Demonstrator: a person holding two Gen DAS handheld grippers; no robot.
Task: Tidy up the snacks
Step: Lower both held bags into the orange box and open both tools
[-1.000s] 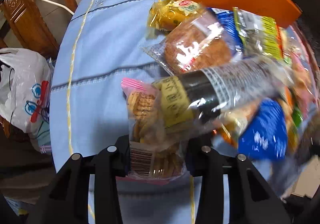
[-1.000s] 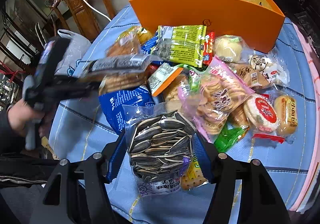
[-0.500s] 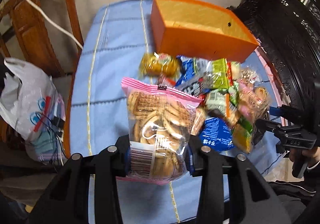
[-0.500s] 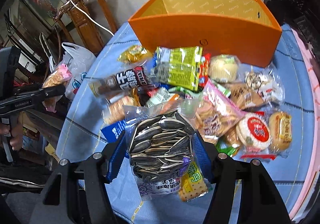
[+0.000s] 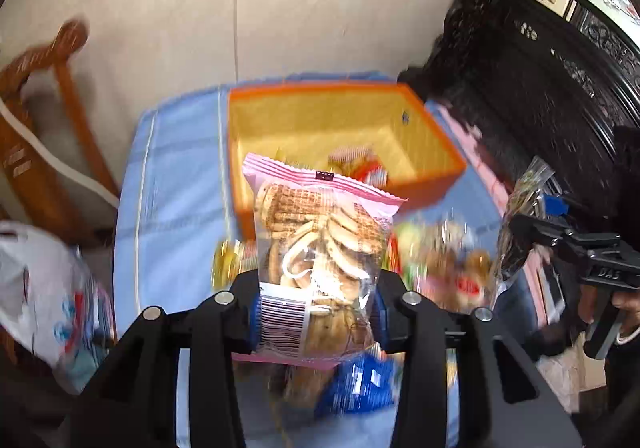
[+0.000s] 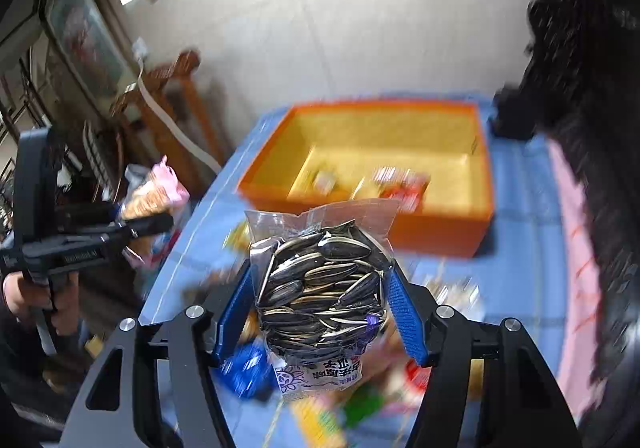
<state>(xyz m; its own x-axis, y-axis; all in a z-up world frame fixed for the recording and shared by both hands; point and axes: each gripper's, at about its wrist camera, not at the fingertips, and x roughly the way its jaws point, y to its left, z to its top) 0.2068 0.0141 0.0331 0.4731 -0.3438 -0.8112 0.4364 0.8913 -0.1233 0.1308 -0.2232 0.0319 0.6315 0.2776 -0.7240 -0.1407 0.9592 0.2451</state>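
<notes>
Two grippers, each clamped on a packet, have come up well above the table since a second ago. Nearest in the left wrist view, the left gripper [image 5: 316, 308] pinches a pink cracker bag [image 5: 320, 244] by its lower half, the bag standing upright between the blue pads. In the right wrist view the right gripper [image 6: 320, 312] squeezes a clear seed bag [image 6: 320, 284] the same way. A second ago the snack pile [image 5: 440, 260] filled both views close up; now it lies low and blurred beneath the bags, on the blue cloth [image 5: 176, 187]. Beyond it, at twelve o'clock, the orange box [image 5: 436, 151] shows its open inside, where earlier only its outer wall faced the cameras; a few packets [image 6: 400, 179] lie on its floor. At three o'clock in the left view the other gripper hangs level with this one. A wooden chair [image 5: 44, 119] stands at nine o'clock, with a white plastic bag [image 5: 36, 288] below it.
</notes>
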